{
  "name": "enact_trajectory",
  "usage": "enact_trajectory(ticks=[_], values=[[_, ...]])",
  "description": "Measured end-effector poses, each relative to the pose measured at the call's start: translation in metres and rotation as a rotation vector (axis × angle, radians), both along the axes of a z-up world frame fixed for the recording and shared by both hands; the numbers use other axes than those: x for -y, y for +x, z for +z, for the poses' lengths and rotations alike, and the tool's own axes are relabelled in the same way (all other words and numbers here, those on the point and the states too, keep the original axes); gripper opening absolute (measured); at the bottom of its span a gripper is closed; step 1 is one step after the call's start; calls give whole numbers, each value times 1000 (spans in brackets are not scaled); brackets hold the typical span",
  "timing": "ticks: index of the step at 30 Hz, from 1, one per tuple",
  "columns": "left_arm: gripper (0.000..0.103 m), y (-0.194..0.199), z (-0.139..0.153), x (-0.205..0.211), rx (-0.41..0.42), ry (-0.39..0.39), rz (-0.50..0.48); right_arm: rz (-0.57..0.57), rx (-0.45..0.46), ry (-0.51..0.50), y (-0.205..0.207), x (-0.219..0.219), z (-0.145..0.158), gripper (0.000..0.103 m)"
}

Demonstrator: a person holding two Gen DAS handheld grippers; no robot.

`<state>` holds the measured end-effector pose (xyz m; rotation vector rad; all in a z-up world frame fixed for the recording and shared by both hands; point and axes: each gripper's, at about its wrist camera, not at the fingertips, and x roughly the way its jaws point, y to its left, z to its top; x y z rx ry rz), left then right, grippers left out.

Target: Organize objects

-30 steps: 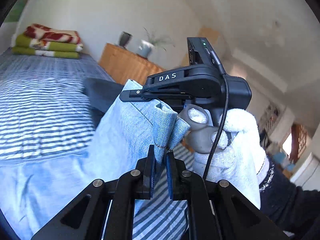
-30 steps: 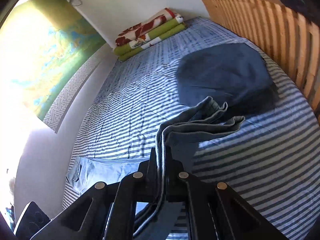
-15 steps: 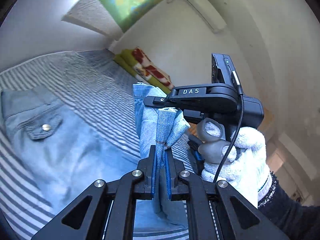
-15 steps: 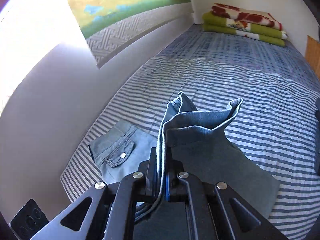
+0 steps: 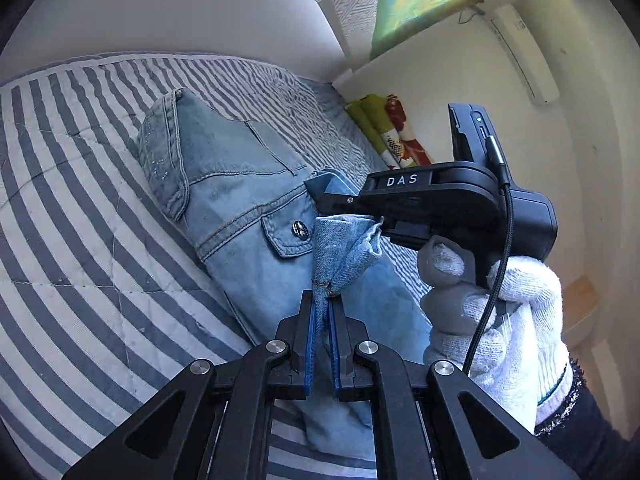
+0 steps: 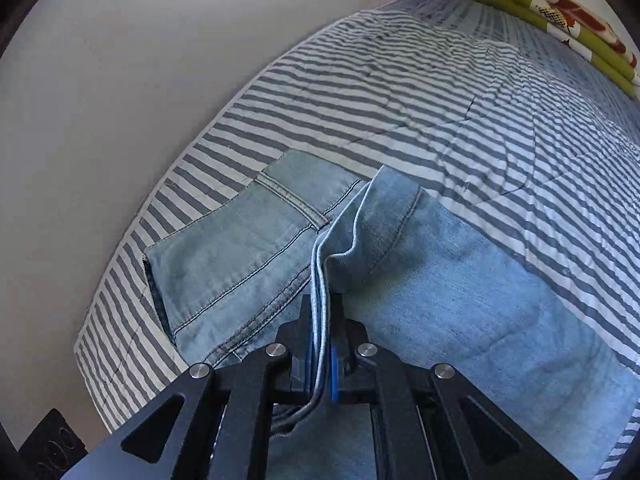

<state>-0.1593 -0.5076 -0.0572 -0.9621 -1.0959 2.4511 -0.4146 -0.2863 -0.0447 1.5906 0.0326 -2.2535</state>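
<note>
Biggest risk here is the fold going crooked: if one gripper lets go early, the bunched hem slips and lands skewed. The jeans (image 5: pixel 240 208) lie on the striped bed (image 5: pixel 80 240), waistband end flat. The left gripper (image 5: pixel 322 308) is pinched tight on the hem, and the right gripper (image 6: pixel 320 316) clamps several denim layers right beside it

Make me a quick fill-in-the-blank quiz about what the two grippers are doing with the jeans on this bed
1. Both the left gripper and the right gripper are shut on the light blue ____.
2. The jeans lie on a bed cover patterned with ____.
3. The folded blankets sit at the bed's far end against the ____.

Missing words: jeans; stripes; wall
</note>
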Motion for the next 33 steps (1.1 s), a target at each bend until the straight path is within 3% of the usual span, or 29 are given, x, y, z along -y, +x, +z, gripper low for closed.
enact_trajectory(ticks=[4, 7, 9, 12, 14, 17, 19, 25, 29, 32, 33], values=[[5, 9, -11, 11, 30, 22, 23, 27, 42, -112, -3, -2, 2, 16], [5, 16, -15, 12, 62, 24, 39, 1, 34, -252, -2, -25, 31, 18], [5, 19, -21, 15, 83, 30, 46, -9, 8, -314, -2, -48, 52, 24], [5, 21, -29, 18, 101, 49, 53, -37, -80, -328, 22, -100, 85, 27], [5, 21, -32, 18, 107, 52, 56, -44, -109, -276, 33, -131, 86, 27], [5, 26, -33, 20, 121, 44, 69, -72, -153, -98, 69, -179, 66, 27], [5, 28, -33, 19, 130, 25, 77, -104, -124, -32, 92, -214, 43, 27], [5, 34, -28, 12, 147, -22, 99, -316, -24, -24, 156, -318, 6, 27], [6, 23, -32, 4, 173, -71, 112, -383, 21, -41, 182, -355, -16, 27], [16, 19, -29, 2, 198, -94, 121, -374, 63, -64, 193, -355, -34, 27], [32, 21, -27, 3, 210, -109, 144, -344, 81, -50, 195, -350, -41, 27]])
